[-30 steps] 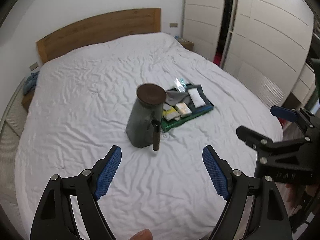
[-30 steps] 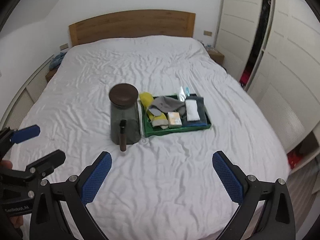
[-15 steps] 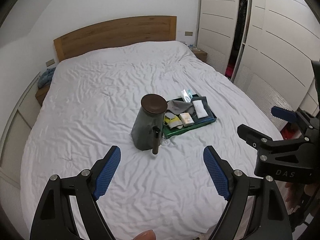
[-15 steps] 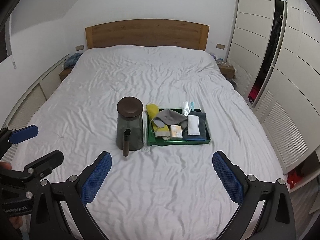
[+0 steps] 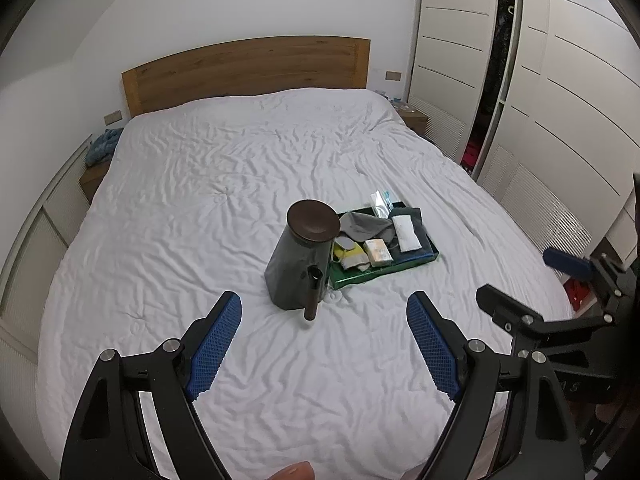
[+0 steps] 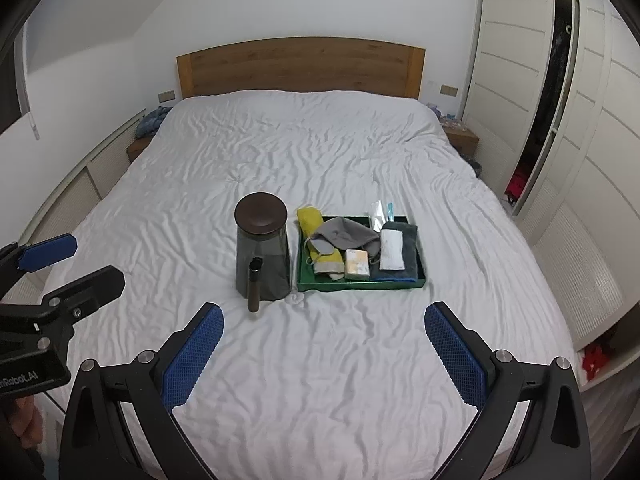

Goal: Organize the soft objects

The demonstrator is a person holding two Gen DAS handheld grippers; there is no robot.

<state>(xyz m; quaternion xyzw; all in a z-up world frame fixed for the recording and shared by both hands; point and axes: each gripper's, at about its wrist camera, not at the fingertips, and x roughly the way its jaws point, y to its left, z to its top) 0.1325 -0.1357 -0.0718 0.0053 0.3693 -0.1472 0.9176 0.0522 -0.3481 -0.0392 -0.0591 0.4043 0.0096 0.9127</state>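
Observation:
A green tray [image 6: 360, 283] [image 5: 416, 262] lies mid-bed. It holds a grey cloth [image 6: 346, 232], a yellow and grey cloth [image 6: 316, 236], a small tissue pack [image 6: 357, 263], a white pack [image 6: 391, 249] on a dark blue towel [image 6: 410, 256], and a clear packet [image 6: 380, 210]. A dark lidded jar [image 6: 262, 248] [image 5: 304, 256] with a handle stands left of the tray. My left gripper [image 5: 324, 344] and right gripper [image 6: 324, 354] are both open and empty, hovering well short of the objects near the foot of the bed.
The white bed [image 6: 320, 152] has a wooden headboard [image 6: 300, 66]. White wardrobes [image 6: 580, 120] stand on the right and low panels on the left. Bedside tables [image 6: 460, 136] flank the headboard. A blue cloth [image 5: 102, 148] lies on the left one.
Both grippers have pulled back and up from the bed, so the jar and tray look smaller and farther. Both jaws stay open. The objects have not moved.

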